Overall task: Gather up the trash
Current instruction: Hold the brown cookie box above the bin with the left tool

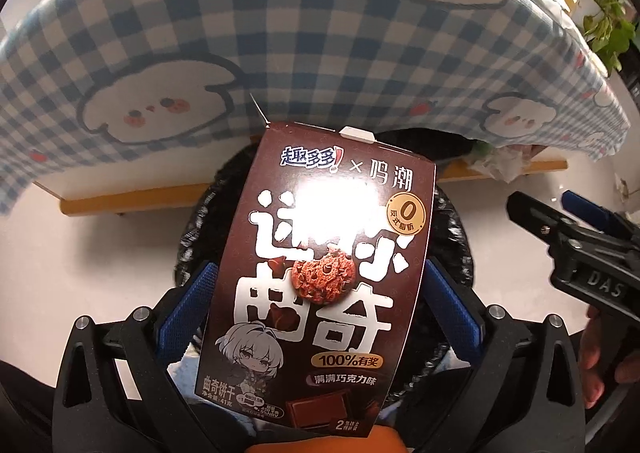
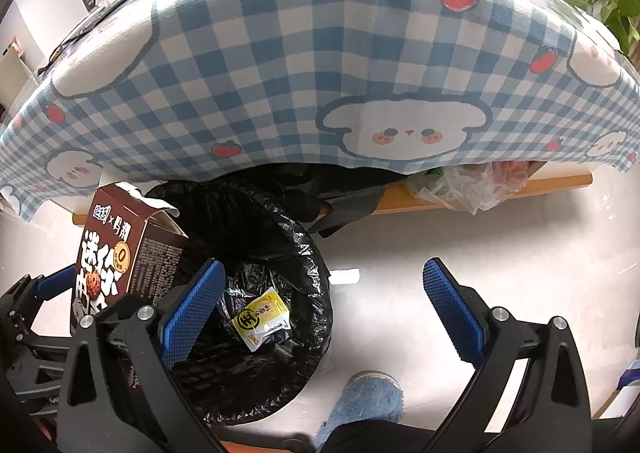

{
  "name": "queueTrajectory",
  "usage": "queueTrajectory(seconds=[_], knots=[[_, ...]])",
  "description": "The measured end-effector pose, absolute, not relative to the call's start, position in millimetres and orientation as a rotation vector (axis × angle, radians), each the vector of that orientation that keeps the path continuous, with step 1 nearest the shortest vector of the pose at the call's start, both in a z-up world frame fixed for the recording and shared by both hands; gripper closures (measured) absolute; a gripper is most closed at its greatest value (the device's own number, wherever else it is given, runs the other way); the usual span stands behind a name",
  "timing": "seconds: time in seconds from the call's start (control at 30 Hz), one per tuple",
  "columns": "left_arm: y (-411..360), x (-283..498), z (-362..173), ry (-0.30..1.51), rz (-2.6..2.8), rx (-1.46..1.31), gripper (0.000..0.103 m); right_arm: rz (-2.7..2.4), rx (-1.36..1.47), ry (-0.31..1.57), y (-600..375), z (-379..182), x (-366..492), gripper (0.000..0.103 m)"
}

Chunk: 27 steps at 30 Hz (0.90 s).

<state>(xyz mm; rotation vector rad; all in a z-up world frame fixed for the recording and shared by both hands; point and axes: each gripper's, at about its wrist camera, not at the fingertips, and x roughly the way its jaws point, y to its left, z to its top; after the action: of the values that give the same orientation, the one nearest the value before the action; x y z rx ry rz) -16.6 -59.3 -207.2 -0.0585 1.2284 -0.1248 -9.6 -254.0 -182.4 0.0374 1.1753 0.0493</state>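
Now a cookie box (image 1: 320, 273) is gripped by the left gripper (image 1: 320, 293) above the black trash bin (image 2: 280, 253), while the right gripper (image 2: 320, 293) is spread wide, empty.

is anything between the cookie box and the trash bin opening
Nothing visible. The left gripper holds the cookie box over the bin rim; the open liner holds only a yellow wrapper. The right gripper is open.

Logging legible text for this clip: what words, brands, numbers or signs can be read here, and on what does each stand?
Cookie box, clamped in the left gripper:
"趣多多" and "鸣潮"
"0" in a round badge
"100%有奖"
"满满巧克力味"
"曲奇饼干"
Net-weight line and small print: too small. The big white title is partly washed out by glare.
Side panel of the box in the right wrist view: too small.
Right gripper: "DAS", seen on its body in the left wrist view.
Yellow packet in the bin bag: logo not legible.
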Motion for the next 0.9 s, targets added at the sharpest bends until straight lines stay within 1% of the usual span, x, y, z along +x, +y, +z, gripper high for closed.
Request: queueTrajectory(seconds=[0.2, 0.33, 0.53, 0.9], knots=[[-56.2, -16.0, -209.2, 1.242, -0.095, -0.066, 0.005, 0.057, 0.040, 1.171, -251.3, -178.4, -8.5, 0.007], [-58.5, -17.9, -207.8, 1.206, -0.088, -0.040, 0.005, 0.062, 0.037, 1.175, -249.7, -180.2, -8.2, 0.007], [-58.7, -16.8, -207.9, 1.204, -0.099, -0.056, 0.005, 0.063, 0.039, 1.183, -249.2, -182.9, -7.0, 0.007], [-55.4, -14.7, -207.6, 1.221, -0.099, -0.063, 0.005, 0.065, 0.033, 1.191, -245.2, -186.5, -4.7, 0.007]])
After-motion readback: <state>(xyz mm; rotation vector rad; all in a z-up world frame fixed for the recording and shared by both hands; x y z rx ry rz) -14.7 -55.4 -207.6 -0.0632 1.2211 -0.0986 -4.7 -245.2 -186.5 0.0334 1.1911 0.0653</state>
